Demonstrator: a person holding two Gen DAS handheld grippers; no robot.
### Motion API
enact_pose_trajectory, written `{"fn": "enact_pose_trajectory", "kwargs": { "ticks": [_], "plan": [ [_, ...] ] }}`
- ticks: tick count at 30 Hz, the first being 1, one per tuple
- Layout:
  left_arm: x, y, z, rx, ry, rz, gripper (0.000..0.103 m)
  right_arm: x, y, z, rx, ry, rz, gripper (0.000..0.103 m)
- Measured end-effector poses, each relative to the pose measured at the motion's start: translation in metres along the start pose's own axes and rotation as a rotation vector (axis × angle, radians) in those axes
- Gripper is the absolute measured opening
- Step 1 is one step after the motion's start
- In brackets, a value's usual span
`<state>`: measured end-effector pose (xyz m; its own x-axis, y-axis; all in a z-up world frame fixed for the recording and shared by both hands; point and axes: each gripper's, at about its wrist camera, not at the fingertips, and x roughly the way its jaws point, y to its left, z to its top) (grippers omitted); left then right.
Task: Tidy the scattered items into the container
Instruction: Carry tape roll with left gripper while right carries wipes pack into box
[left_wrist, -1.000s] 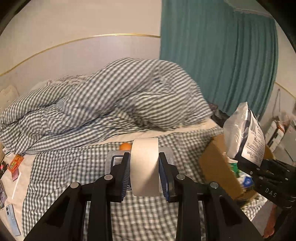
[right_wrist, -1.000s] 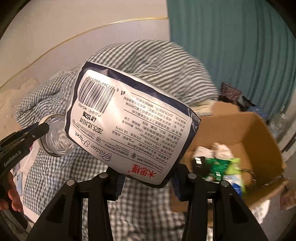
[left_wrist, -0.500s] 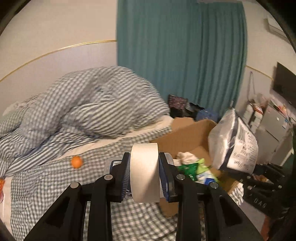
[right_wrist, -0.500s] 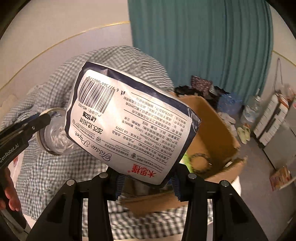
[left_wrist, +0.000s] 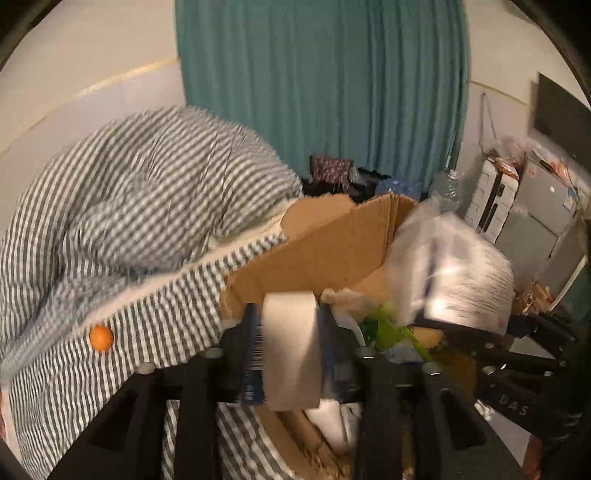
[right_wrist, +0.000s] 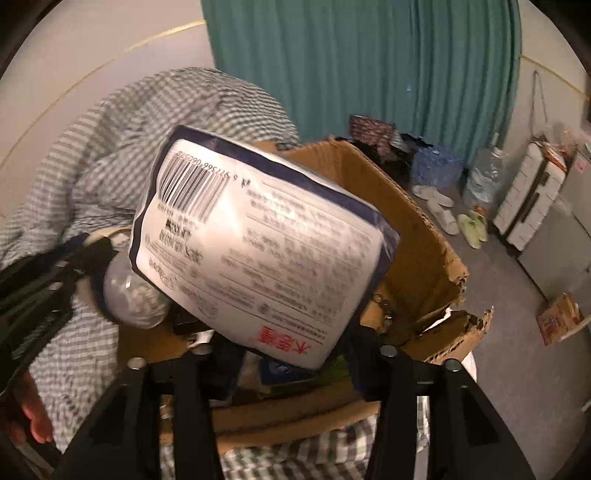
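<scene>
Two hand-held grippers opening over one cardboard box: one tape roll, one tissue pack

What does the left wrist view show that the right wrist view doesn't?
Only the left wrist view: an orange ball on the bedsheet and the tape roll's edge between the opening left gripper's jaws.

Only the right wrist view: slippers on the floor and the tissue pack's barcode.

Both: the cardboard box, tissue pack, curtain and quilt.
</scene>
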<state>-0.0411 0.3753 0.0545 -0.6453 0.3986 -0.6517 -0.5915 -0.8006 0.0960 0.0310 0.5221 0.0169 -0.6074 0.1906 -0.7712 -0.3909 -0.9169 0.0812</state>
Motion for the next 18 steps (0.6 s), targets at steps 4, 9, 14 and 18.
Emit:
{"fn": "enact_pose_trajectory", "kwargs": {
  "ticks": [4, 9, 14, 18],
  "plan": [
    [0.001, -0.002, -0.001, 0.045, -0.064, 0.096, 0.103, 0.012, 0.002, 0.002, 0.001, -0.013, -0.107, 0.086],
    [0.008, 0.018, -0.006, -0.003, -0.031, 0.104, 0.103, 0.014, 0.009, 0.004, 0.0, -0.004, -0.089, 0.086],
    [-0.009, 0.052, -0.015, -0.064, -0.032, 0.116, 0.103, 0.005, 0.026, 0.004, -0.027, -0.009, -0.08, 0.086],
    [-0.024, 0.086, -0.025, -0.114, -0.022, 0.153, 0.103, -0.008, 0.056, 0.002, -0.072, -0.025, -0.063, 0.086]
  ]
}}
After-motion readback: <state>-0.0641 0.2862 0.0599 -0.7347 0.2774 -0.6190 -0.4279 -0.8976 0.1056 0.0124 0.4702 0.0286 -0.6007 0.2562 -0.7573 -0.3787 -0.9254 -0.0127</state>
